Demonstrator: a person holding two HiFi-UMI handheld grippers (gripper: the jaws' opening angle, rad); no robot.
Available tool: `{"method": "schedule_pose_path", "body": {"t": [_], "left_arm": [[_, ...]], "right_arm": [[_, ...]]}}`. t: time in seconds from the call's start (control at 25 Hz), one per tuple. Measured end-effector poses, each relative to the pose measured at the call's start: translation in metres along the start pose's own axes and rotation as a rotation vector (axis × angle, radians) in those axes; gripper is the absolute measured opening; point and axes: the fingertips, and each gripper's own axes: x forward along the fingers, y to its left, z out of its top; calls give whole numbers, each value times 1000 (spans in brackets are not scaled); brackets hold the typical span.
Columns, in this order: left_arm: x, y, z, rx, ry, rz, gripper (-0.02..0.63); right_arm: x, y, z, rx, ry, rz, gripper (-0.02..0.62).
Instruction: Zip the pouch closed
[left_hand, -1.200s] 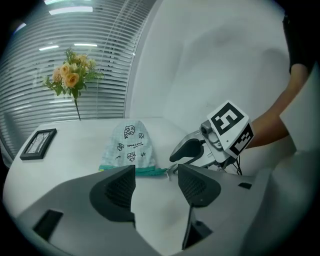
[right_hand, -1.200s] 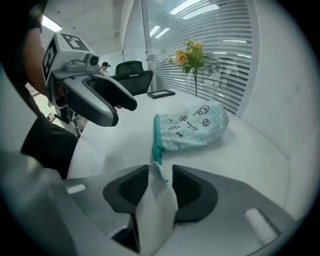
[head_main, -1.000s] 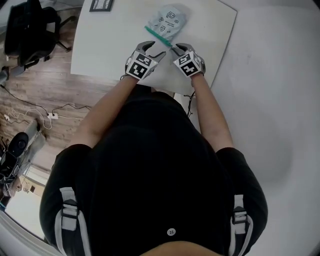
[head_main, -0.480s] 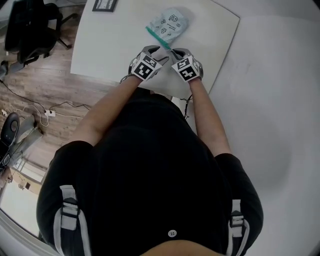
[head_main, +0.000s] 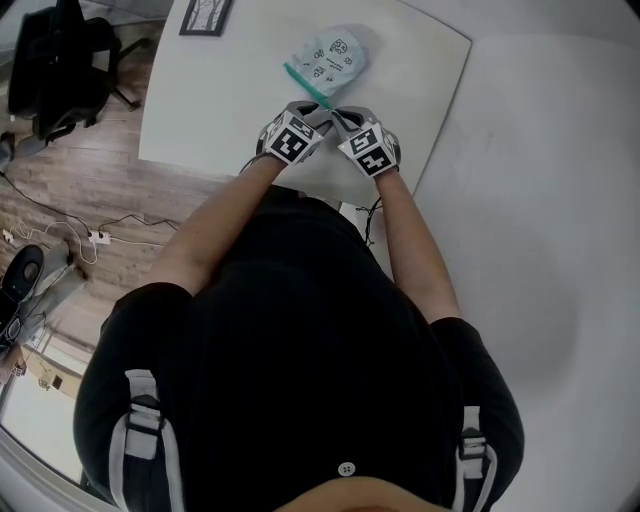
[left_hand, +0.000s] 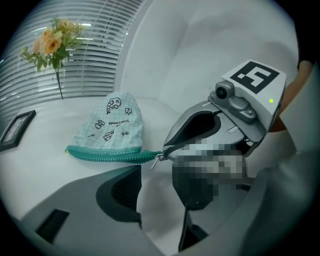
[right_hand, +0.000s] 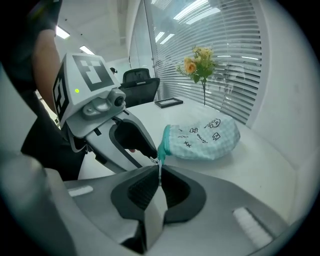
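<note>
Right tongs (right_hand: 159, 172) are clamped on the zipper pull (right_hand: 156, 161) at the right end of the pouch (left_hand: 112, 127), its zipper laid leftward along the table (head_main: 220, 90); left tongs (left_hand: 156, 175), closing empty, are held just beside.

White table (head_main: 220, 100) on wood floor (head_main: 110, 210); black chair (head_main: 50, 70), slatted blinds (right_hand: 225, 50) behind flowers (right_hand: 197, 62).

Head looks down; gripper views share pouch (left_hand: 107, 129).
</note>
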Motion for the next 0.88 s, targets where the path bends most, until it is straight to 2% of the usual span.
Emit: {"method": "schedule_pose_path", "body": {"t": [0.48, 0.88], "left_arm": [[-2, -6, 3, 14, 1, -14, 21], [-10, 1, -4, 27, 58, 28, 9]], "right_arm": [[-3, 6, 3, -17, 1, 10, 26], [0, 15, 2, -50, 34, -6, 25]]}}
